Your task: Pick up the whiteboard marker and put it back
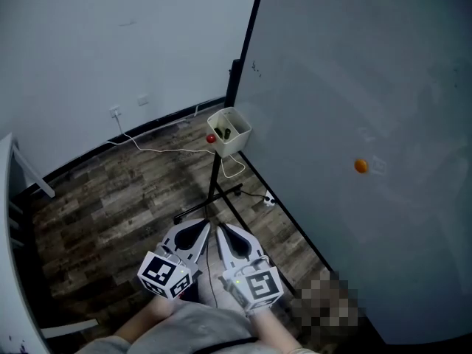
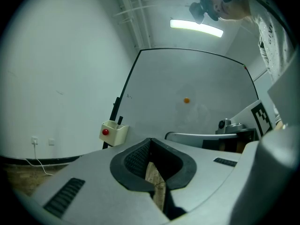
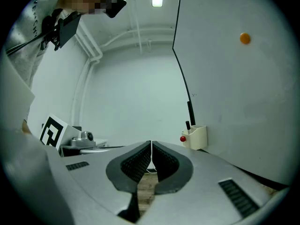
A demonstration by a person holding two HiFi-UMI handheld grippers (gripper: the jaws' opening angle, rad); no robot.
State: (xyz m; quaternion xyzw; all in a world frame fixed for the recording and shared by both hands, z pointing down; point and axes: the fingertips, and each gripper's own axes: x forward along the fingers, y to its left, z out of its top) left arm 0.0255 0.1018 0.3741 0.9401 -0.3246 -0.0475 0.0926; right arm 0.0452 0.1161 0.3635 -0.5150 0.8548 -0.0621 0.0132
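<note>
Head view: left gripper (image 1: 205, 229) and right gripper (image 1: 221, 231), ribbed jaws pressed together; marker (image 3: 188, 125) in boxy cream holder (image 3: 199, 138).

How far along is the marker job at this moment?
Done: cannot tell. The whiteboard marker stands in the holder, either untouched or already put back. In hand: nothing. The left hand-held gripper and right hand-held gripper are both shut, empty and well short of the holder. Left: if untouched, the whole pick-up and return.

whiteboard marker (image 3: 188, 125) | dark | stands upright | inside cream holder (image 3: 199, 137) | top sticking out
</note>
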